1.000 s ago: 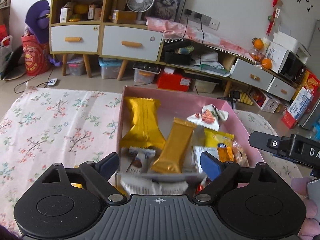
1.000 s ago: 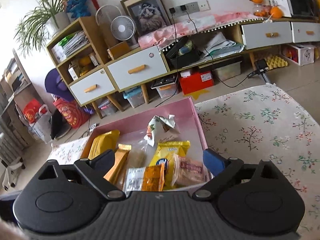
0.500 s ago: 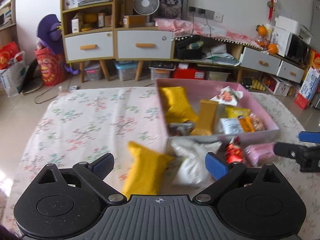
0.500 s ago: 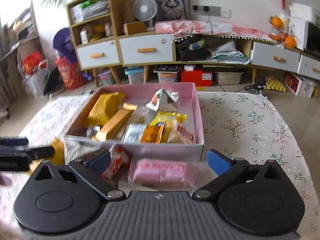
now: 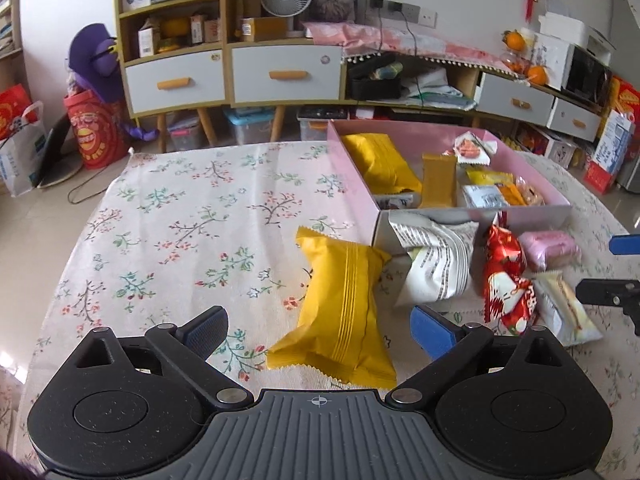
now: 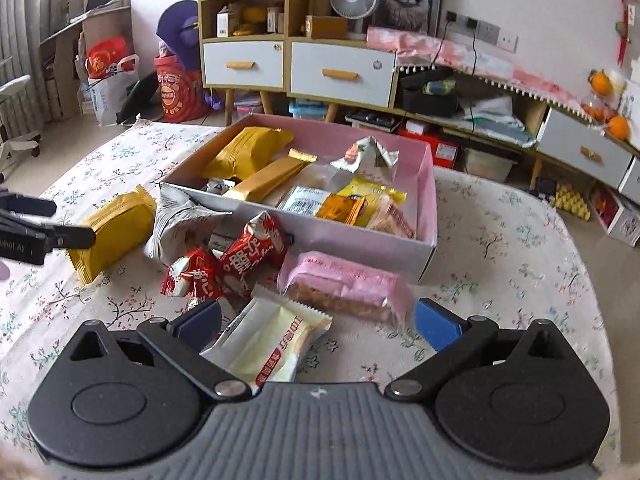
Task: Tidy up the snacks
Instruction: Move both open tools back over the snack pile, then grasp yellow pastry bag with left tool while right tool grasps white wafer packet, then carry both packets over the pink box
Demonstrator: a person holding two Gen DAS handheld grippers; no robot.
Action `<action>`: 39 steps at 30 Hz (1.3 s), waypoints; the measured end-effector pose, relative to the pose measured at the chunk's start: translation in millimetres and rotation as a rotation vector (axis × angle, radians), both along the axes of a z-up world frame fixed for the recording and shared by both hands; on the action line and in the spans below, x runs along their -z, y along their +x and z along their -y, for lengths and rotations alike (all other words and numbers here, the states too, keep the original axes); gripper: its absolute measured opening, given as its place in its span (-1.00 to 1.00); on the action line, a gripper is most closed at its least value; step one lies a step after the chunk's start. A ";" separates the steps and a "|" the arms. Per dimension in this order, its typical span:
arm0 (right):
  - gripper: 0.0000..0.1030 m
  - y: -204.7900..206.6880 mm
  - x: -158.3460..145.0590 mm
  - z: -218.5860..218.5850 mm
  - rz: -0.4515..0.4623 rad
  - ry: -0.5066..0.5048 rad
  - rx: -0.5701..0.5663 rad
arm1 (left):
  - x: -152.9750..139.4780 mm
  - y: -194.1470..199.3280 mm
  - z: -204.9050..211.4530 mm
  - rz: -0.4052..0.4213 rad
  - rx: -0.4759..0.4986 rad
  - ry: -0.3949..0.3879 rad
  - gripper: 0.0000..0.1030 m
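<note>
A pink box (image 5: pixel 354 176) holding several snacks sits on the flowered tablecloth. In front of it lie a yellow packet (image 5: pixel 344 312), a white printed packet (image 5: pixel 436 264), red packets (image 5: pixel 504 276), a pink packet (image 5: pixel 550 244) and a cream packet (image 5: pixel 564 308). My left gripper (image 5: pixel 320 328) is open, with the yellow packet lying between its fingers untouched. My right gripper (image 6: pixel 318 320) is open over the cream packet (image 6: pixel 272 344), which lies close to its left finger; the pink packet (image 6: pixel 344 288) is just beyond. Each gripper shows at the edge of the other's view.
The box (image 6: pixel 360 240) stands near the table's far edge. Flowered cloth (image 5: pixel 180 232) stretches left of the yellow packet, and more cloth (image 6: pixel 500 248) lies right of the box. Beyond the table are drawer cabinets (image 5: pixel 280 76), shelves, a fan and floor clutter.
Both grippers have pulled back from over the box toward the near side of the table. The loose packets in front of the box have come into view. Both views have rolled level.
</note>
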State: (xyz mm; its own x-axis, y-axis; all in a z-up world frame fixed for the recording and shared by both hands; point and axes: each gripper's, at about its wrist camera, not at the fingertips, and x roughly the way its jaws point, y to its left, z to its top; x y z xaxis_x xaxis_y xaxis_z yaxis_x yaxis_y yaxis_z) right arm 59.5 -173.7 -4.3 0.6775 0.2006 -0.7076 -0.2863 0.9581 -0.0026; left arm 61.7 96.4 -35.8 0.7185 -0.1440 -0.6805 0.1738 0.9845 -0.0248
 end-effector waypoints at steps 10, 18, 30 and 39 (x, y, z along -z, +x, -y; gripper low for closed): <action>0.96 5.0 21.1 -21.0 -0.118 0.022 0.041 | 10.9 8.0 13.0 -0.012 0.029 0.016 0.89; 0.71 11.3 30.1 -17.8 -0.189 0.001 0.110 | 11.4 17.8 15.2 -0.061 -0.012 -0.029 0.48; -0.14 10.0 22.5 -16.6 -0.190 -0.025 0.057 | 12.0 26.3 7.1 -0.149 -0.088 -0.075 -0.17; -0.15 14.3 17.3 -13.7 -0.211 -0.006 0.055 | 5.3 25.7 1.2 -0.175 -0.128 -0.094 -0.29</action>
